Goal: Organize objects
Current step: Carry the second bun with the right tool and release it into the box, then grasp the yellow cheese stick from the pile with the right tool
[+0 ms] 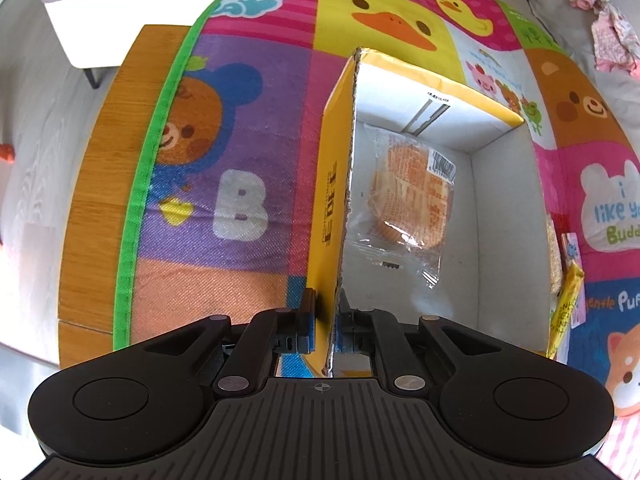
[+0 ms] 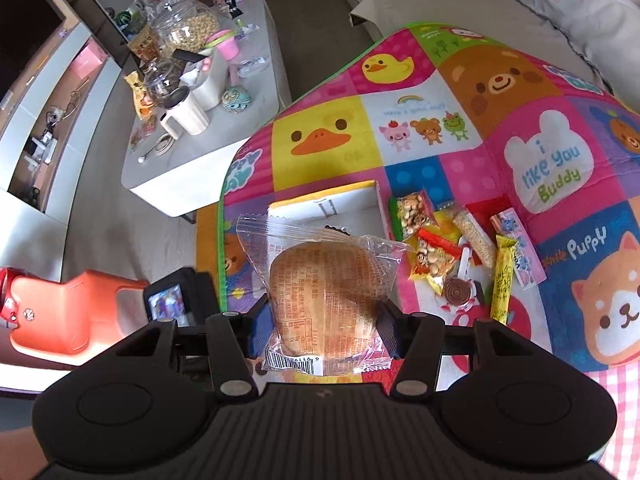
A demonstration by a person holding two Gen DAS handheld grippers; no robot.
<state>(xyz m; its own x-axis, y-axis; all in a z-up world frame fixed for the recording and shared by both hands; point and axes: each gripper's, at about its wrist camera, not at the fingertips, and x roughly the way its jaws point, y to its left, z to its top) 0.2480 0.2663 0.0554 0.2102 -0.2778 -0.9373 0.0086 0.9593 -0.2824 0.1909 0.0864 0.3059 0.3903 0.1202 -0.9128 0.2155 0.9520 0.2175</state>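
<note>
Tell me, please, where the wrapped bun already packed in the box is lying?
In the left wrist view, the wrapped bun lies flat on the floor of the cardboard box, toward its left wall.

Counts: 1 cardboard box, 1 wrapped bun inside it. 1 more wrapped bun in the right view, so 2 buns. Loose on the play mat: 2 nut packs, 1 spiral lollipop, 1 yellow stick pack, 1 pink pack, 1 grain bar.
</note>
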